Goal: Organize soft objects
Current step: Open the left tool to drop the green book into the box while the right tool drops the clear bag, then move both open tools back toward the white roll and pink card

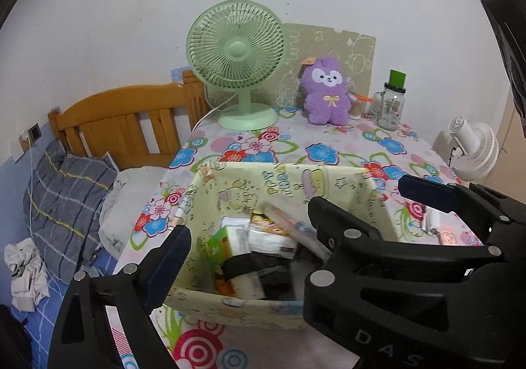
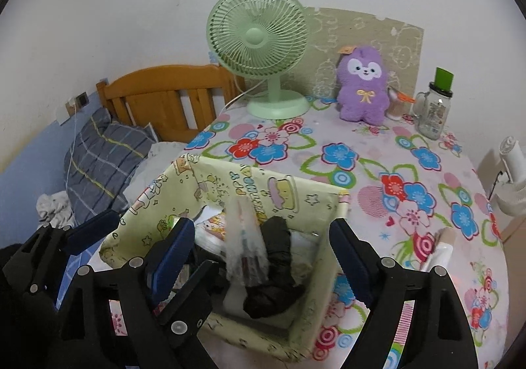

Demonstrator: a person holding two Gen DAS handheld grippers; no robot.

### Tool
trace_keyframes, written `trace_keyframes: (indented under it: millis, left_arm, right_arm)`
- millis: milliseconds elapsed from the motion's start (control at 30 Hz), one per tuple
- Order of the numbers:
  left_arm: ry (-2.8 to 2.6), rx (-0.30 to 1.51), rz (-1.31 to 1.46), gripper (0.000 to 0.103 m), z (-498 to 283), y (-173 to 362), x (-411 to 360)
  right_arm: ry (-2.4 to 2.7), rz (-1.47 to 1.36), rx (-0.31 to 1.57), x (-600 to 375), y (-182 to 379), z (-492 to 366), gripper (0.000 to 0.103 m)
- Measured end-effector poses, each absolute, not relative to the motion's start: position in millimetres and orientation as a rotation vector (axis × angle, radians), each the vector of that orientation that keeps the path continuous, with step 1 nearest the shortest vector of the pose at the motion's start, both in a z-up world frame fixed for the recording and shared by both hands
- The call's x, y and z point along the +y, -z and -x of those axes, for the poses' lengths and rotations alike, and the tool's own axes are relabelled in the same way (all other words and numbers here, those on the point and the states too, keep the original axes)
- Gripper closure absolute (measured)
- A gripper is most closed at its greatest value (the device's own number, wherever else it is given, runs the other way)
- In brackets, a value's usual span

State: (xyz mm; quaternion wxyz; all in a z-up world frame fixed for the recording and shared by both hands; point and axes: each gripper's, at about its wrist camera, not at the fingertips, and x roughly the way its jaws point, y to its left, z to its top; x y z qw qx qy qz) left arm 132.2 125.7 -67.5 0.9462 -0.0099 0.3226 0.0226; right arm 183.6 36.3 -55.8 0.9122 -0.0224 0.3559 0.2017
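Note:
A pale yellow cartoon-print fabric box (image 1: 289, 183) (image 2: 263, 186) stands on the near part of the flowered table. In it lie tissue packs (image 1: 269, 237), a dark rolled cloth (image 2: 276, 254) and a clear plastic packet (image 2: 243, 244). My left gripper (image 1: 259, 237) hovers open over the box with nothing between its fingers. My right gripper (image 2: 261, 227) hangs close beside it, also open and holding nothing. In the left wrist view the right gripper's fingers (image 1: 332, 224) cover the left gripper's right finger. A purple plush toy (image 1: 325, 89) (image 2: 361, 86) sits upright at the table's far edge.
A green desk fan (image 1: 236, 53) (image 2: 259, 37) and a glass jar with a green lid (image 1: 391, 99) (image 2: 435, 106) flank the plush. A white fan (image 1: 473, 149) stands off the right edge. A bed with a wooden headboard (image 1: 125, 116) and a plaid pillow (image 1: 65, 201) lies to the left.

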Motion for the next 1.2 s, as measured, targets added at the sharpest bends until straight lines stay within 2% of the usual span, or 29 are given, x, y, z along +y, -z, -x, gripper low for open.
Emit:
trace_keyframes:
  millis: [267,333,400,1200]
  left_arm:
    - [-0.025,0.633,-0.001,0.004,-123,55,99]
    - [-0.016,0.626,-0.01,0.003,-121,52,91]
    - [-0.013,0.623,-0.015,0.002,-120,50,85]
    - [0.059,0.589,-0.03,0.0,-97,30,1]
  right_arm:
    - [-0.35,0.037,0.689,9,42,-168,0.011]
    - [-0.326,0.036,0.672,1,39,-164,0.005]
    - [-0.305,0.035,0.657,-7,36,-160,0.003]
    - [-0.194,-0.042,0.631,-102,19,-126,0.0]
